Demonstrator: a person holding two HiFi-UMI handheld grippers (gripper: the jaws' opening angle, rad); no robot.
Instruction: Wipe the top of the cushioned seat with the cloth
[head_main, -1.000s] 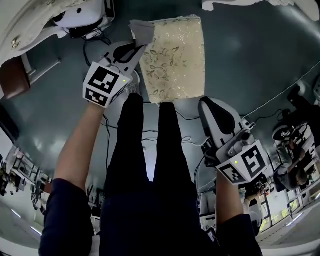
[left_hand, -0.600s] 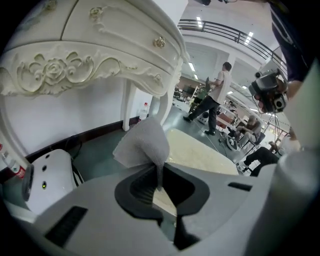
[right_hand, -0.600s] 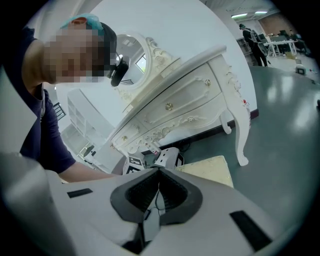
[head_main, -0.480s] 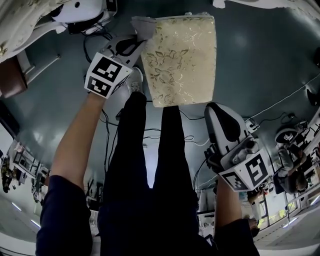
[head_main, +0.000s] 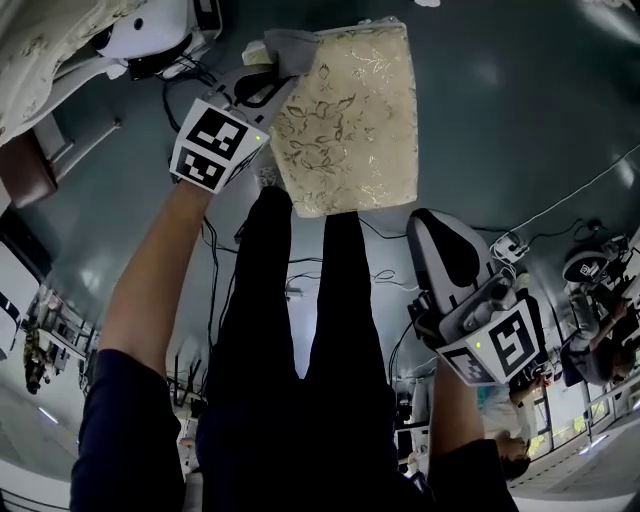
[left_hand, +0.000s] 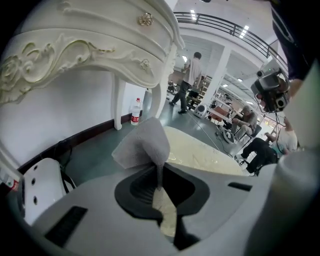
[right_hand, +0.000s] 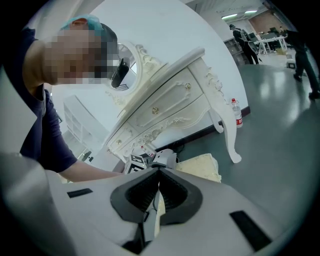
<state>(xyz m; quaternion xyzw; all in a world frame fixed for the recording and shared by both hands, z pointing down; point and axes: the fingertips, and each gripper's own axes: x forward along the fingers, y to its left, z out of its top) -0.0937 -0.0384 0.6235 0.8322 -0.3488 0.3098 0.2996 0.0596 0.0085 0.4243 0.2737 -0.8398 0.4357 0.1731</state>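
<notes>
The cushioned seat (head_main: 350, 115) is a cream pad with a gold leaf pattern, lying on the dark floor ahead of the person's legs. A grey cloth (head_main: 288, 48) sits at its far left corner, pinched in my left gripper (head_main: 266, 88), which is shut on it. In the left gripper view the cloth (left_hand: 142, 145) fans out above the jaws (left_hand: 159, 172), with the seat (left_hand: 200, 152) just beyond. My right gripper (head_main: 443, 245) hangs near the seat's near right corner, off it, shut with nothing in it. From the right gripper view (right_hand: 159, 176) the seat (right_hand: 200, 167) lies ahead.
A white carved dresser (left_hand: 100, 45) stands left of the seat, its legs on the floor, with a bottle (left_hand: 135, 111) by one leg. Cables (head_main: 385, 275) trail on the floor near the person's legs (head_main: 300, 330). Other people and equipment stand far off (left_hand: 187, 75).
My left gripper with the cloth has crept slightly toward the seat's far left corner. The right gripper has barely moved. The head view has shifted a little.
</notes>
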